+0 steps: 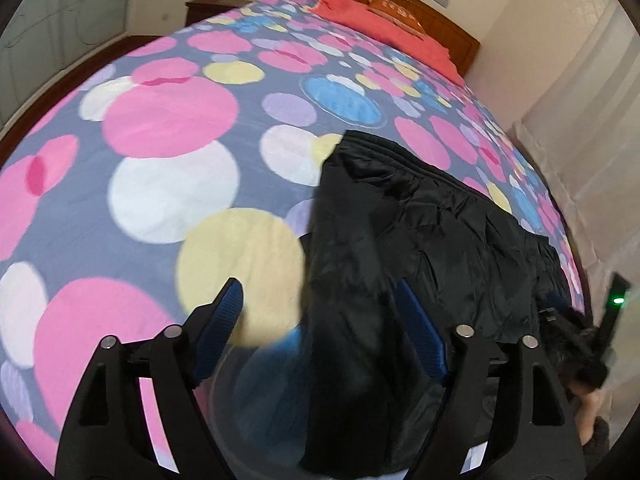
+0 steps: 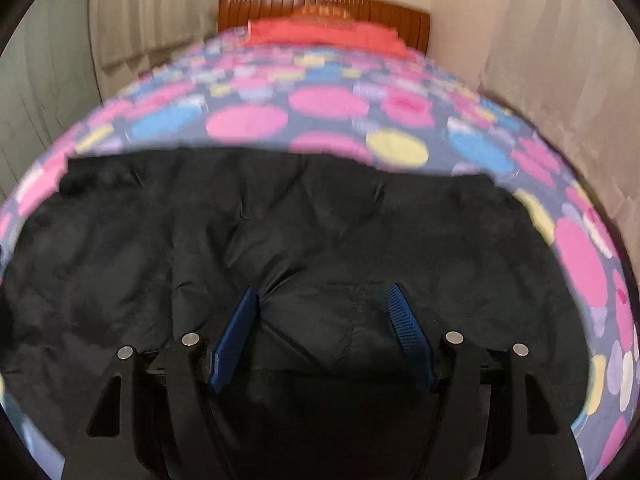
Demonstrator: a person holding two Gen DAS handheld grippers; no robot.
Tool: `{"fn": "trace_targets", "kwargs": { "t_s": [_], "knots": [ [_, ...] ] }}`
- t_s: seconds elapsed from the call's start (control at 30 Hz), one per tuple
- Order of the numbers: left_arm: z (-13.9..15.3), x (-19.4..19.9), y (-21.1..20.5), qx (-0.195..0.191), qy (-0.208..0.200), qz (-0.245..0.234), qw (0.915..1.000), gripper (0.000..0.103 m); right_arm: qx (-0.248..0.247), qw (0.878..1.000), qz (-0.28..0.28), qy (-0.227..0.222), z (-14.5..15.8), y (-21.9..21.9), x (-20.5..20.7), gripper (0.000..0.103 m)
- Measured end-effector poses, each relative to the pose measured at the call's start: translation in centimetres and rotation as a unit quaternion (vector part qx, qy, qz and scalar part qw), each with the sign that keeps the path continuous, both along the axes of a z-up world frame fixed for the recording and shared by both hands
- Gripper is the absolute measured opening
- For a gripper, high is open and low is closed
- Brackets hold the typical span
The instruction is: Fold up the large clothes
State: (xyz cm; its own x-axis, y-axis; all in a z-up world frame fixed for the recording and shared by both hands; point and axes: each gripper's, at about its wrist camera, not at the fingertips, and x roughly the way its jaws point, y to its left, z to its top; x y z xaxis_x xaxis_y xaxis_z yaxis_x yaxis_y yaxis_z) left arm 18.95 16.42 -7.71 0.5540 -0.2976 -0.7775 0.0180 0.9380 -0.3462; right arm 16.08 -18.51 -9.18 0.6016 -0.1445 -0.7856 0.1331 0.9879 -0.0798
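Observation:
A large black garment [image 1: 420, 240] lies spread on a bed with a dotted bedspread [image 1: 168, 120]. In the left wrist view its left edge runs down between the blue pads of my left gripper [image 1: 318, 292]. Those jaws stand wide apart and neither pad presses on the cloth. The right wrist view shows the black garment [image 2: 280, 220] filling the lower half, wrinkled and blurred. My right gripper [image 2: 323, 292] hangs over its middle, open, with nothing pinched between its fingers. The right gripper's body, with a green light [image 1: 618, 301], shows at the far right edge.
A red pillow [image 1: 384, 20] and a wooden headboard [image 1: 452, 28] are at the far end of the bed. Pale curtains [image 2: 560, 80] hang along the walls on both sides. A person's hand [image 1: 592, 364] holds the right gripper beside the bed's edge.

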Motion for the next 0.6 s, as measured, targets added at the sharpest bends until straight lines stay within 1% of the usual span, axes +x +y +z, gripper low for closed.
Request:
{"fn": "trace_targets", "kwargs": {
  "t_s": [0.07,0.13,0.27,0.4,0.47,0.5,0.57,0.6],
  "knots": [
    [-0.7,0.9,-0.6,-0.001,0.008,-0.004,1.0,0.082,0.007,1.0,-0.003,0.006,-1.0,-0.1,0.2,0.069],
    [-1.3,1.7,-1.3,-0.005,0.018,-0.011,0.9998,0.082,0.006,1.0,-0.003,0.007,-1.4,-0.2,0.2,0.07],
    [-2.1,2.8,-2.4,-0.016,0.024,-0.036,0.9989,0.082,0.006,1.0,-0.001,0.004,-1.9,-0.1,0.1,0.071],
    [-3.7,4.0,-3.1,-0.029,0.053,-0.056,0.9966,0.083,0.005,1.0,0.0,-0.003,-2.1,0.0,0.1,0.071],
    [-4.8,4.7,-3.3,-0.051,0.079,-0.069,0.9932,0.086,0.006,1.0,0.0,-0.004,-2.1,0.0,0.2,0.071],
    [-5.2,4.9,-3.3,-0.062,0.088,-0.072,0.9916,0.09,0.007,1.0,0.0,-0.005,-2.1,0.1,0.1,0.071],
    [-5.8,5.3,-3.5,-0.073,0.09,-0.083,0.9898,0.095,0.008,1.0,0.0,-0.008,-2.2,0.2,0.0,0.071],
    [-6.0,5.4,-3.7,-0.072,0.091,-0.092,0.989,0.099,0.008,1.0,0.0,-0.01,-2.2,0.2,-0.1,0.071]
  ]
}}
